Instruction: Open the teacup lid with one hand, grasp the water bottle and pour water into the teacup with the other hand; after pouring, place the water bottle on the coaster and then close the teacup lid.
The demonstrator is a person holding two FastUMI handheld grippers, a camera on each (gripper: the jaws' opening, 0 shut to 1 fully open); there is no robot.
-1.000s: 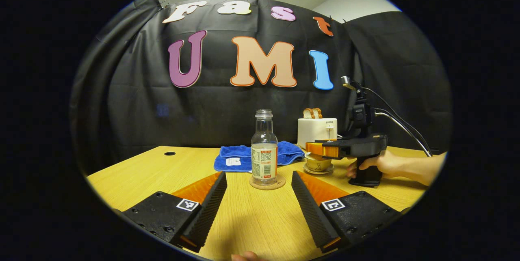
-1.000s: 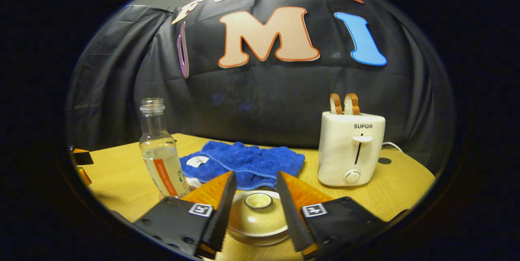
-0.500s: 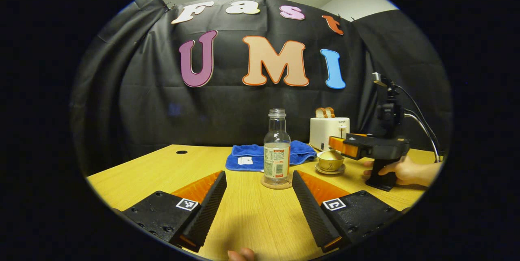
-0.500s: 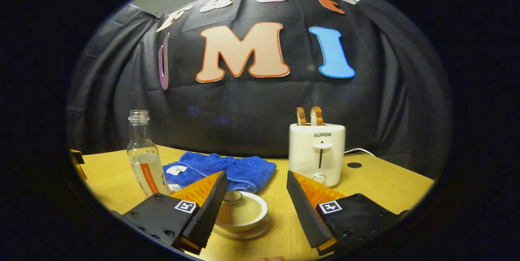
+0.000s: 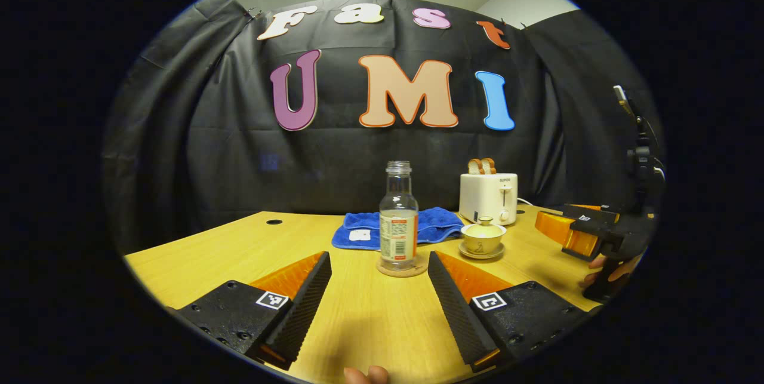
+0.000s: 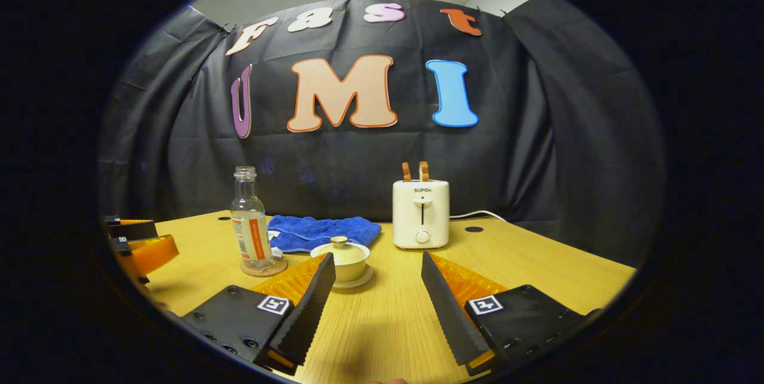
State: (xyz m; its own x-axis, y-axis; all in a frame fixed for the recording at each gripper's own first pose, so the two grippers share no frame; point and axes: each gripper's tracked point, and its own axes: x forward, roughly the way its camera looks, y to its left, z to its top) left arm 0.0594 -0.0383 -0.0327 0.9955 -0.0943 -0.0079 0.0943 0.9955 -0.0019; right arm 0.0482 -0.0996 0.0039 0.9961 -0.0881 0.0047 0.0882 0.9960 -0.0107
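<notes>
We hold the left gripper (image 5: 375, 285) and the right gripper (image 6: 371, 288) spread and empty. Ahead of them the water bottle (image 5: 398, 226) stands upright on its coaster (image 5: 403, 268), mouth up, beside the lidded teacup (image 6: 341, 257).

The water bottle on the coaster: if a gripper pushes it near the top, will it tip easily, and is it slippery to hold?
The water bottle is tall and narrow on a small coaster, so a high push would probably tip it. It looks under half full, which keeps its weight low. Its smooth clear wall may slip; the labelled middle probably grips better.
</notes>
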